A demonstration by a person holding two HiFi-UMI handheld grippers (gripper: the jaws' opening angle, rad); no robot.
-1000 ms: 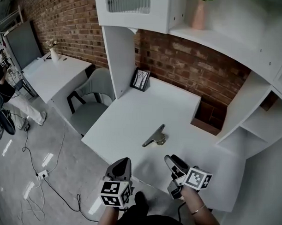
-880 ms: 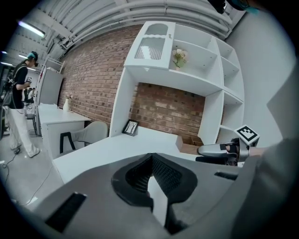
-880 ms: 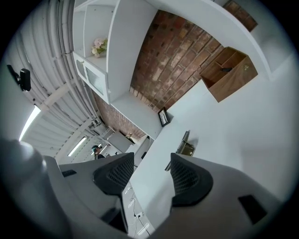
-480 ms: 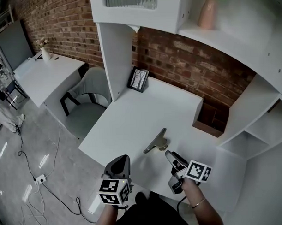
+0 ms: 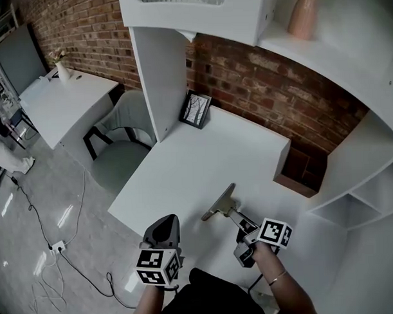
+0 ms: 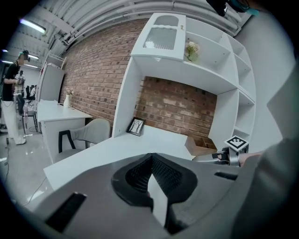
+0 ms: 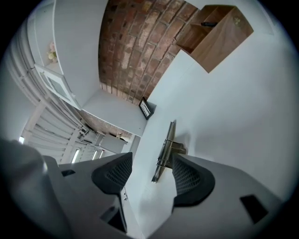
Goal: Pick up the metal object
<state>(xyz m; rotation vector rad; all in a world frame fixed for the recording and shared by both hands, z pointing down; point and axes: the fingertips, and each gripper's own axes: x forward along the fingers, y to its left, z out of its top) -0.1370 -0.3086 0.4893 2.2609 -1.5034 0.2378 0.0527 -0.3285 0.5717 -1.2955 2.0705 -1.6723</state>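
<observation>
On the white worktop (image 5: 184, 166) the metal object (image 5: 221, 203) lies flat, not yet lifted; grasp and lift are judged left. Clear surface is seen all round it. The wooden box (image 5: 300, 172) and picture frame (image 5: 195, 109) stand well apart, and the front edge is near. Right gripper (image 5: 239, 221) jaws are opening, with the object's near end between them, unpressed. Left gripper (image 5: 165, 230) is clenched, empty.

We look down on a white desk (image 5: 184, 163). A metal object (image 5: 219, 204) lies flat on it. Our right gripper (image 5: 236, 218) has its tips just at the near end of the metal object. Its jaws are opening, but from up here we cannot tell if the object is between them. Our left gripper (image 5: 165, 226) is apart from it, by the desk's front edge. A picture frame (image 5: 195, 109) leans at the back.
</observation>
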